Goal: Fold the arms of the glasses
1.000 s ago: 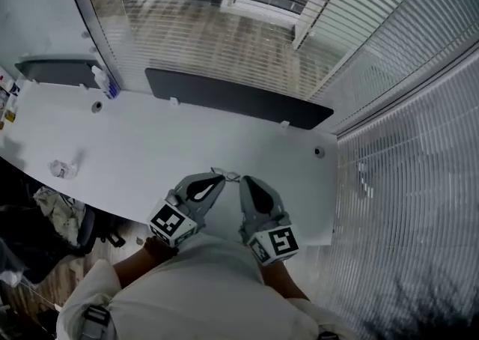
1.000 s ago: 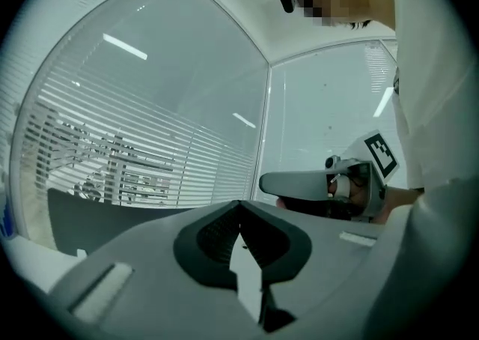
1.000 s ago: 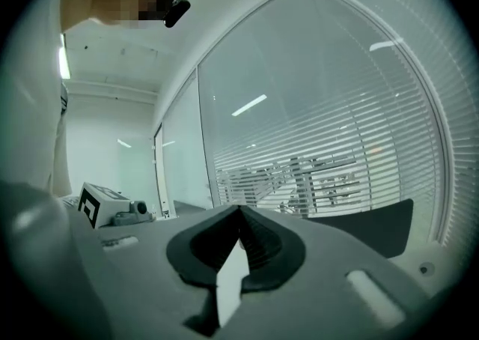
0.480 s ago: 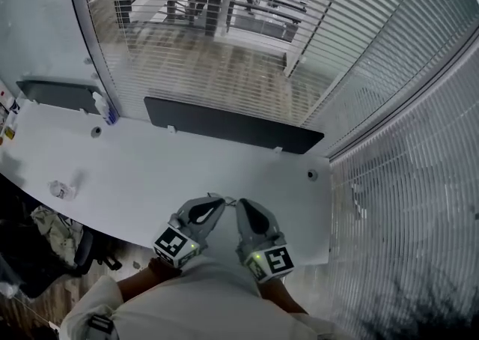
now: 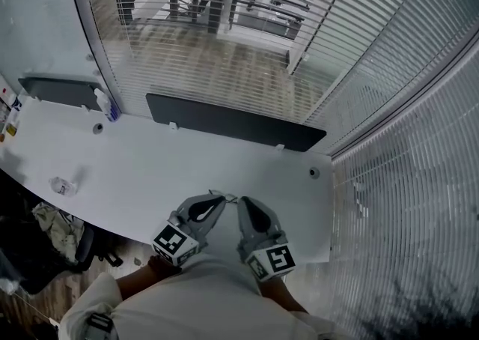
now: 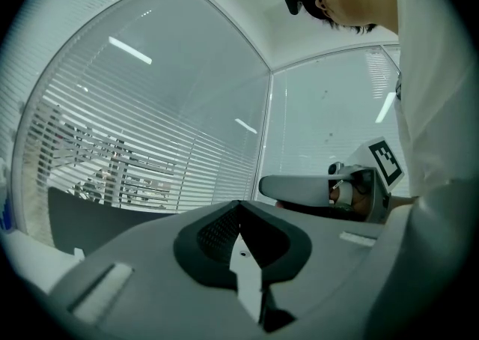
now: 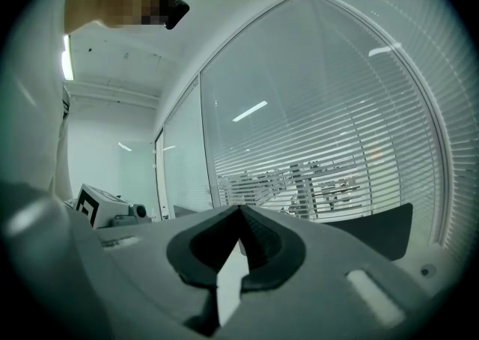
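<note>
- We see the left gripper [image 5: 221, 198] and the right gripper [image 5: 241, 201] side by side over the near edge of the white desk [image 5: 135, 170], with their tips angled toward each other.
- In its own view the left gripper [image 6: 239, 204] is clenched, its pads meeting at the tip.
- The right gripper [image 7: 240, 209] is clenched tip to tip in the same way.
- The glasses [image 5: 228, 197] show only as a thin wire shape right at the two tips. We cannot tell whether either gripper pinches them.
- Compared with a second ago, the grippers and glasses sit lower in the head view, and more of the blinds [image 5: 247, 39] show above the dark panel [image 5: 232, 121].
- The grippers keep the same pose relative to each other, and the glasses remain at their tips.
- Since half a second ago we find hardly any shift.
</note>
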`<state>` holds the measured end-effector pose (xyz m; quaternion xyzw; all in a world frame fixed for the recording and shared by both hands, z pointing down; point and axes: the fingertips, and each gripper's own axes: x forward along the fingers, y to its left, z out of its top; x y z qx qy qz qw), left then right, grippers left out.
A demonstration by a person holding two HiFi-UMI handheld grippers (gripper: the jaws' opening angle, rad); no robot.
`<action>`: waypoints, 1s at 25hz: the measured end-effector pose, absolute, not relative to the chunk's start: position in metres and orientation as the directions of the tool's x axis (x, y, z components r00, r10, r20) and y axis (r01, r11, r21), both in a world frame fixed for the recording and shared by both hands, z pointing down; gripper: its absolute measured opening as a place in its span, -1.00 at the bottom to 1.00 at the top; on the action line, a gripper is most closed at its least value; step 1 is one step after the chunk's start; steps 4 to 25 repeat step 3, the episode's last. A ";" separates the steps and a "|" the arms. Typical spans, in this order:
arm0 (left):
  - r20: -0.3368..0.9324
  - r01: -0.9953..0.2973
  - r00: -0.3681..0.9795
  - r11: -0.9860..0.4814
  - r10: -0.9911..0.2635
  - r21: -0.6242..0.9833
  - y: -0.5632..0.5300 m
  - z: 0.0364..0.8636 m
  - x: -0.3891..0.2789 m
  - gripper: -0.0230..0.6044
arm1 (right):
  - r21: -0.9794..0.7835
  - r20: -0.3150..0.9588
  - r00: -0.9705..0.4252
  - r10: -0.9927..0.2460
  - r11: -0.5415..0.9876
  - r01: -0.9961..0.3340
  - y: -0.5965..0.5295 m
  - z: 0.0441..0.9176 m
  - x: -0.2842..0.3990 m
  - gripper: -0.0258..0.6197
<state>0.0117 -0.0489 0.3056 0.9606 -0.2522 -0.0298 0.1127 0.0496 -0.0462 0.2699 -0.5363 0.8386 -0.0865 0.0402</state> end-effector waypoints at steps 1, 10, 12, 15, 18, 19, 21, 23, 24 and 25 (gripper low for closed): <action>-0.003 -0.476 0.872 -0.849 -0.490 0.229 -0.048 0.304 0.012 -0.92 | -0.187 0.024 -0.420 -0.907 0.409 -0.893 -0.045 0.270 0.050 -0.92; 0.000 -0.475 0.873 -0.851 -0.487 0.225 -0.045 0.302 0.012 -0.92 | -0.185 0.023 -0.418 -0.908 0.407 -0.894 -0.044 0.271 0.051 -0.92; 0.000 -0.475 0.873 -0.851 -0.487 0.225 -0.045 0.302 0.012 -0.92 | -0.185 0.023 -0.418 -0.908 0.407 -0.894 -0.044 0.271 0.051 -0.92; 0.000 -0.475 0.873 -0.851 -0.487 0.225 -0.045 0.302 0.012 -0.92 | -0.185 0.023 -0.418 -0.908 0.407 -0.894 -0.044 0.271 0.051 -0.92; 0.000 -0.475 0.873 -0.851 -0.487 0.225 -0.045 0.302 0.012 -0.92 | -0.185 0.023 -0.418 -0.908 0.407 -0.894 -0.044 0.271 0.051 -0.92; 0.000 -0.475 0.873 -0.851 -0.487 0.225 -0.045 0.302 0.012 -0.92 | -0.185 0.023 -0.418 -0.908 0.407 -0.894 -0.044 0.271 0.051 -0.92; 0.000 -0.475 0.873 -0.851 -0.487 0.225 -0.045 0.302 0.012 -0.92 | -0.185 0.023 -0.418 -0.908 0.407 -0.894 -0.044 0.271 0.051 -0.92; 0.000 -0.475 0.873 -0.851 -0.487 0.225 -0.045 0.302 0.012 -0.92 | -0.185 0.023 -0.418 -0.908 0.407 -0.894 -0.044 0.271 0.051 -0.92; 0.000 -0.475 0.873 -0.851 -0.487 0.225 -0.045 0.302 0.012 -0.92 | -0.185 0.023 -0.418 -0.908 0.407 -0.894 -0.044 0.271 0.051 -0.92; 0.000 -0.475 0.873 -0.851 -0.487 0.225 -0.045 0.302 0.012 -0.92 | -0.185 0.023 -0.418 -0.908 0.407 -0.894 -0.044 0.271 0.051 -0.92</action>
